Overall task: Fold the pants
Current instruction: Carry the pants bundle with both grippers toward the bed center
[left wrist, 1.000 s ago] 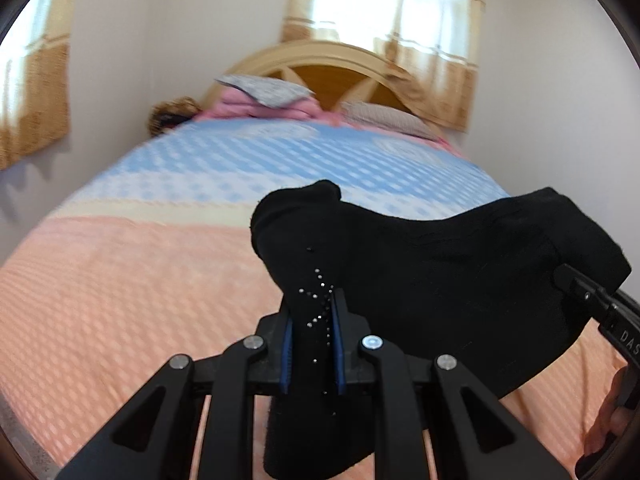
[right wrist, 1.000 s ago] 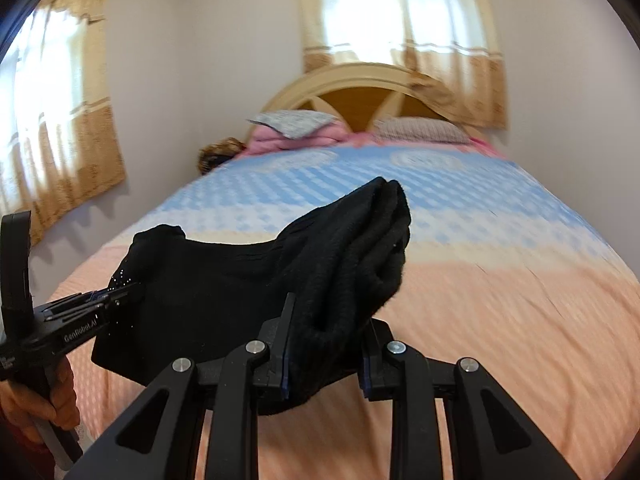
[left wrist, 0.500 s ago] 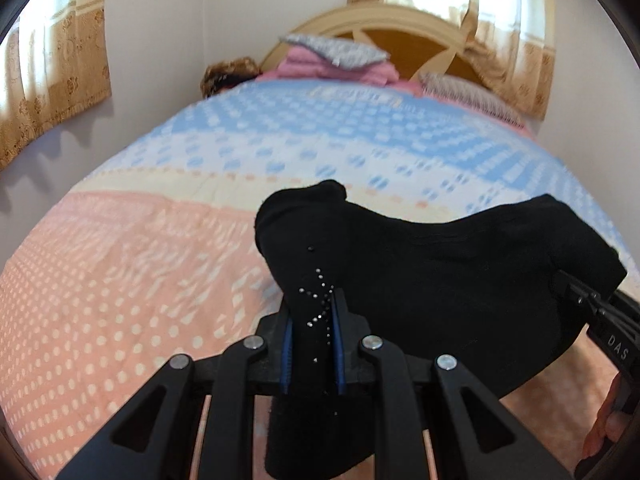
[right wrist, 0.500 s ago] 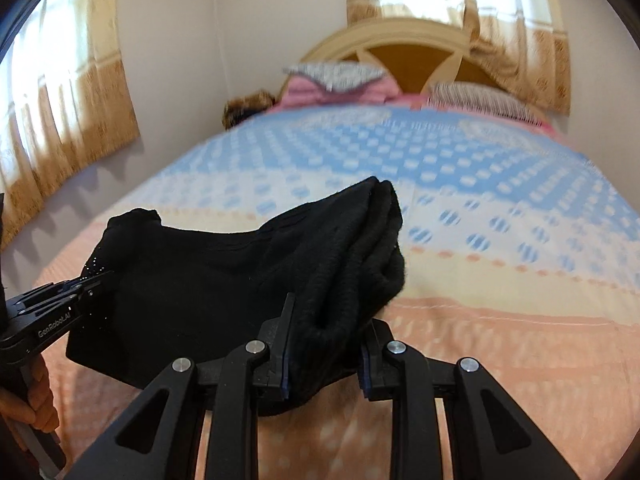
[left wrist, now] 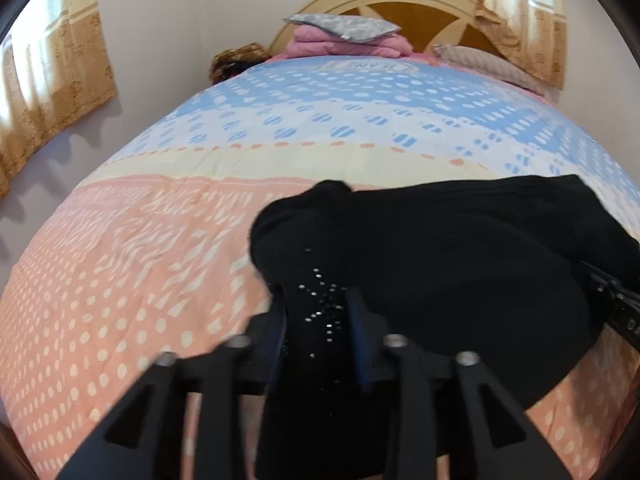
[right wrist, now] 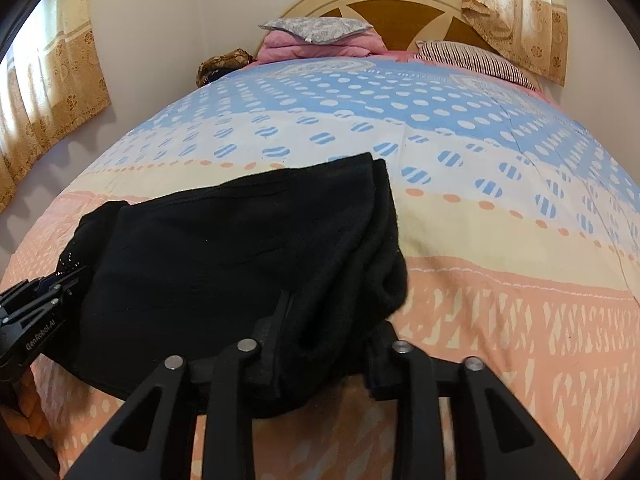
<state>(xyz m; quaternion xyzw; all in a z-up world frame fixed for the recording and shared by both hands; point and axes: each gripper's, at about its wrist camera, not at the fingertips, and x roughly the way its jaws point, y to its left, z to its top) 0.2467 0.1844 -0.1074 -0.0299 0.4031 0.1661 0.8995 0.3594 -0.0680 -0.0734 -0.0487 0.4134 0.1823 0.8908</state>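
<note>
behind both jaws a patterned bedspread [right wrist: 500, 240] runs up to a wooden headboard [right wrist: 384, 12]. the black pants [right wrist: 240, 248] stretch crosswise between the two tools, long axis running side to side, their far edge just ahead of the fingers and low over the quilt. the left gripper [left wrist: 318, 320] pinches the studded corner; the right gripper [right wrist: 324, 340] clamps a thicker bunched end. both point forward, angled down, about level; neither seems nearer.

Left gripper [left wrist: 318, 328] matte black with angular cut-out arms, silver round screws, blue finger pads [left wrist: 357, 316], right gripper [right wrist: 326, 344] same black frame with four silver screws, white "GenRobot.AI" lettering on the left gripper's side, bare skin of left hand [right wrist: 28, 400]
</note>
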